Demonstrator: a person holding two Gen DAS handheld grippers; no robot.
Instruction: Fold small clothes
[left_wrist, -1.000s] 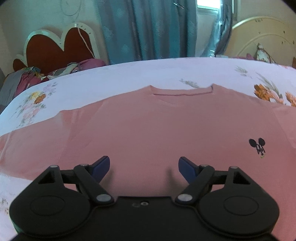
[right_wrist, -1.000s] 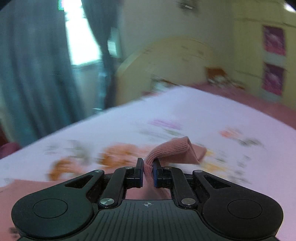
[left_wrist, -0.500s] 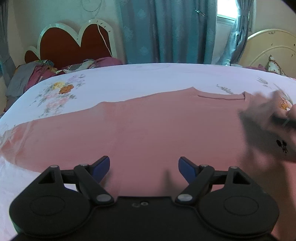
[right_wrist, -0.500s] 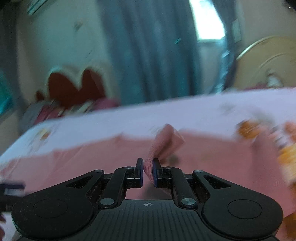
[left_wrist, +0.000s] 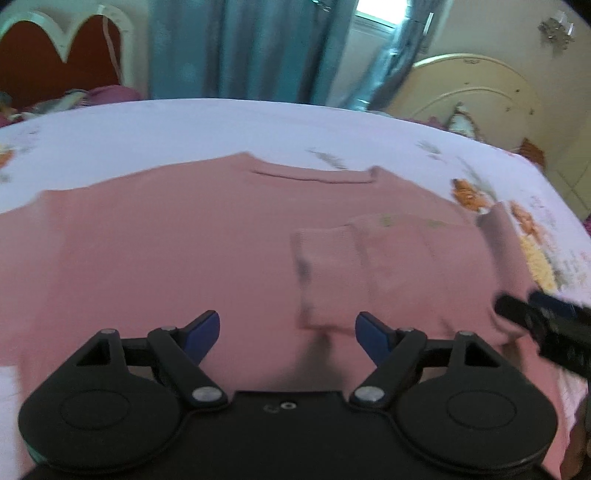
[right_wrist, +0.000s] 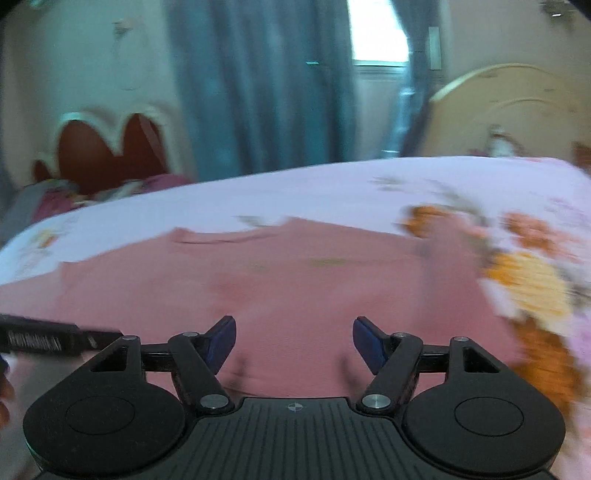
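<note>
Both claws gape wide, nothing held: left gripper (left_wrist: 287, 329) and right gripper (right_wrist: 294, 339) hover low over the pink sweater (left_wrist: 166, 258), spread flat on the floral bedsheet (left_wrist: 221, 129). One sleeve (left_wrist: 332, 266) lies folded across its chest, edges smeared by blur. Beyond, teal curtains (left_wrist: 258, 48) and a heart-shaped headboard (right_wrist: 110, 147).

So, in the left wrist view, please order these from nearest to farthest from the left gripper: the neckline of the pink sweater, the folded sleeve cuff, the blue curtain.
From the left gripper:
1. Folded sleeve cuff, lying on the pink sweater, just ahead and slightly right.
2. Neckline, at the sweater's far edge, centre.
3. Blue curtain, beyond the bed, behind everything.
</note>
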